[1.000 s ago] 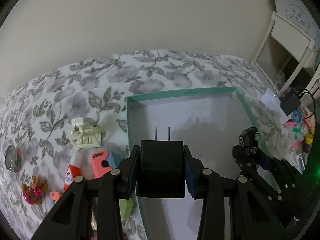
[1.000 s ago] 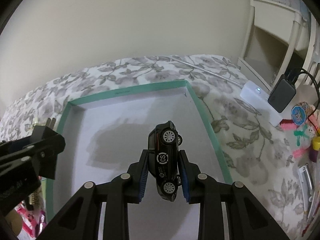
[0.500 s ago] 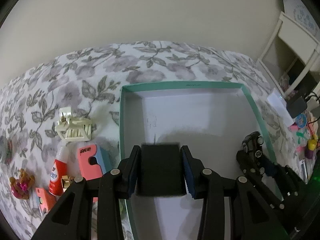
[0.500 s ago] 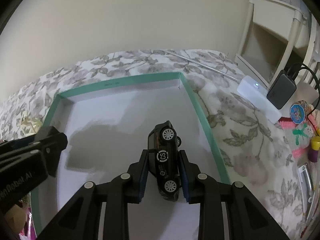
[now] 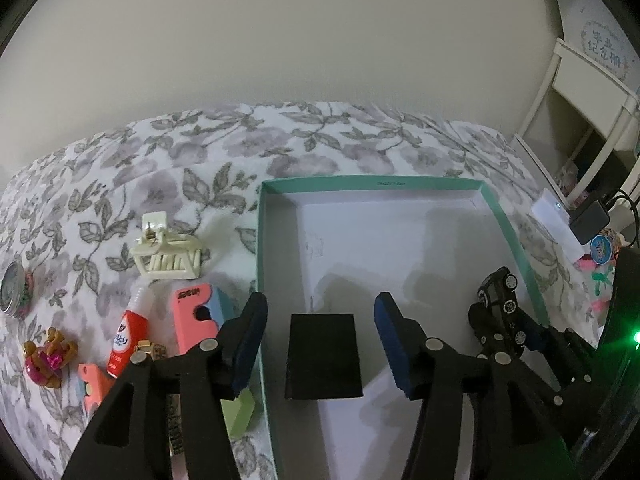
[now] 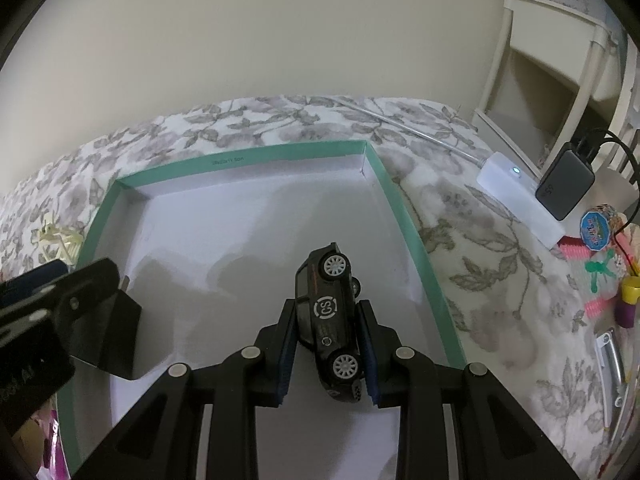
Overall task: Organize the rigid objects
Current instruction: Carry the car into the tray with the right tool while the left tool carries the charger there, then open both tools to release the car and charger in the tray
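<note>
- Opening over the box, the left gripper (image 5: 320, 332) has its blue-padded jaws standing apart, with the black cuboid plug adapter (image 5: 323, 356) between them and a clear gap on either side, so neither pad presses on it.
- Lying on the white floor of the shallow teal-rimmed cardboard box (image 5: 516, 248), the adapter sits near the box's left wall, its metal prongs pointing toward the far wall.
- The right gripper (image 6: 329, 354) holds a small black toy car (image 6: 330, 316) clamped narrowly between its pads, turned on its side with the white-spoked wheels facing up, above the right half of the box floor.
- Left of the box, on the grey-leaf floral bedspread (image 5: 208, 152), lie a pale green block (image 5: 240, 408), a red-and-white glue tube (image 5: 130, 330) and a salmon-pink flat plastic piece (image 5: 192, 316), close together.
- Just beyond those rests a cream plastic claw hair clip (image 5: 166, 254).
- Farther right, past the box, a white rectangular device with a lit dot (image 6: 516, 196) lies beside a dark grey power bank (image 6: 564, 184).
</note>
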